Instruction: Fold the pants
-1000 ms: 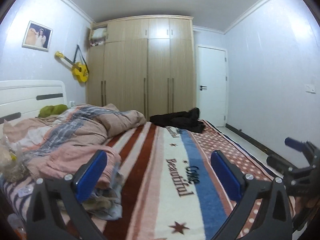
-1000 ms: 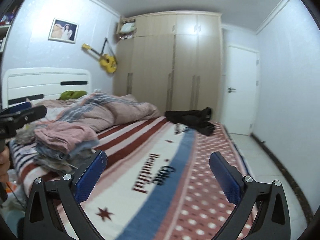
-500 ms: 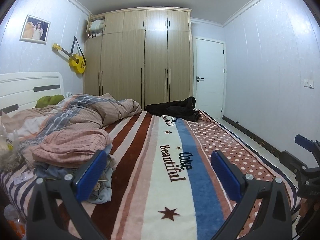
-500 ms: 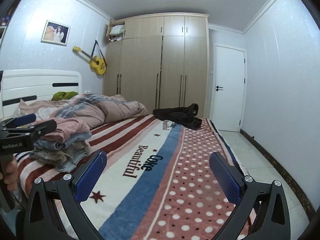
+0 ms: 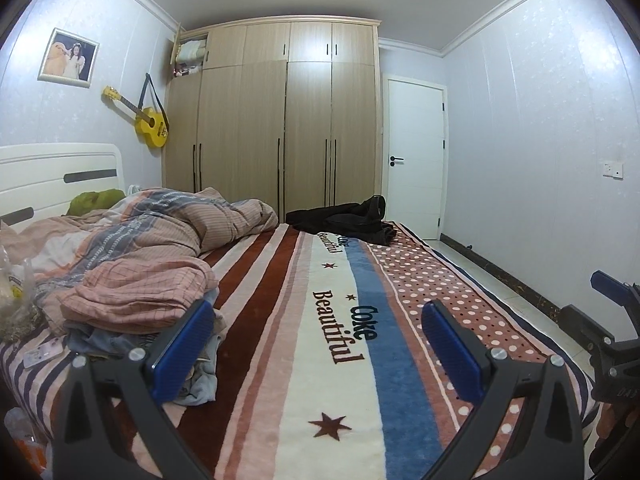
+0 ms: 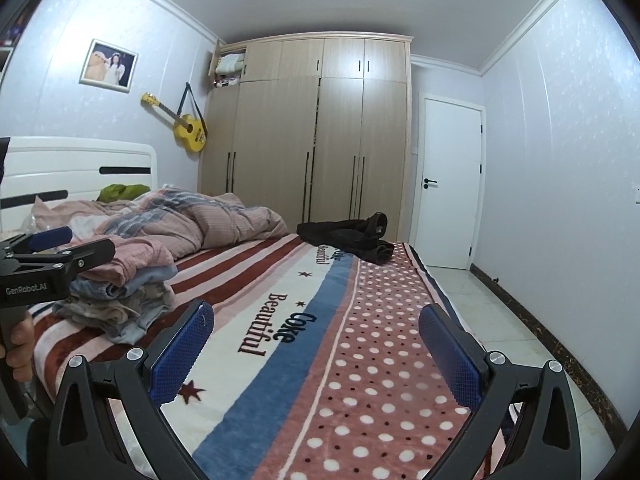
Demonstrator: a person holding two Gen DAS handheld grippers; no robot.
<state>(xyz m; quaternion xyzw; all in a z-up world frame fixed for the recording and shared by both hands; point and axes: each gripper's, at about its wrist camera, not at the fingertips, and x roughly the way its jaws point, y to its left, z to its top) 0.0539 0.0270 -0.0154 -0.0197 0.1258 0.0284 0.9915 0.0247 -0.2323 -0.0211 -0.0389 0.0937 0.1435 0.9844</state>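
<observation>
Dark pants (image 5: 344,218) lie crumpled at the far end of the bed, on the striped blanket (image 5: 304,328); they also show in the right wrist view (image 6: 348,236). My left gripper (image 5: 316,344) is open and empty, held above the near part of the blanket, far from the pants. My right gripper (image 6: 316,344) is open and empty too, over the blanket's dotted side (image 6: 376,360). Each gripper shows at the edge of the other's view: the right one (image 5: 612,320), the left one (image 6: 52,252).
A stack of folded clothes (image 6: 124,284) sits on the bed's left side, also in the left wrist view (image 5: 136,296). A rumpled duvet (image 5: 168,220) lies behind it. A wardrobe (image 5: 280,120), a white door (image 5: 412,160) and tiled floor (image 6: 480,300) lie beyond.
Both grippers have drawn back and steadied, so more of the bed shows. Both stay open and empty. The pants have not moved.
</observation>
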